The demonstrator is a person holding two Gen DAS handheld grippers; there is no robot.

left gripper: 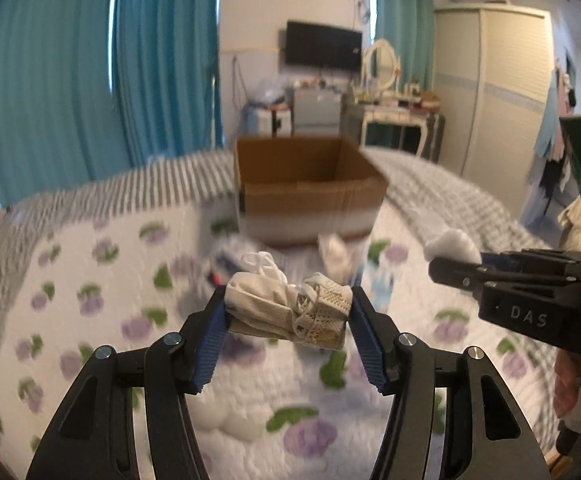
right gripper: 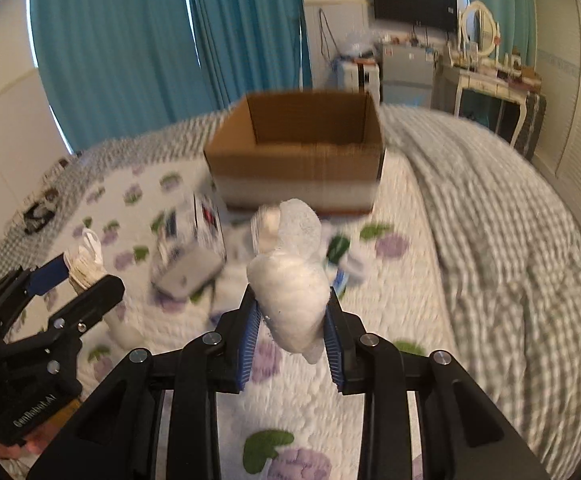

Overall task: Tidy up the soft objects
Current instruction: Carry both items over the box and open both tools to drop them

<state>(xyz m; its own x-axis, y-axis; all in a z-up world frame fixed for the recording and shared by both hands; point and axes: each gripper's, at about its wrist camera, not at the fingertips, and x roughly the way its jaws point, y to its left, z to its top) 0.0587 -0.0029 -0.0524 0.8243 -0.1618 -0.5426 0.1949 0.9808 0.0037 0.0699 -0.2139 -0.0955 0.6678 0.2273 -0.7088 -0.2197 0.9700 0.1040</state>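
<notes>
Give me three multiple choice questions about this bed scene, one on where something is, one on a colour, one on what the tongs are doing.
1. Where is the box?
A. on the bed
B. on the floor
C. on the dresser

2. What colour are the curtains?
A. teal
B. red
C. yellow

3. What state are the left tongs in?
A. open and empty
B. shut on a beige bundle
C. out of view

Answers:
1 A, the box stands on the quilt.
2 A, the curtains are teal in both views.
3 B, the tongs pinch the bundle from both sides.
</notes>
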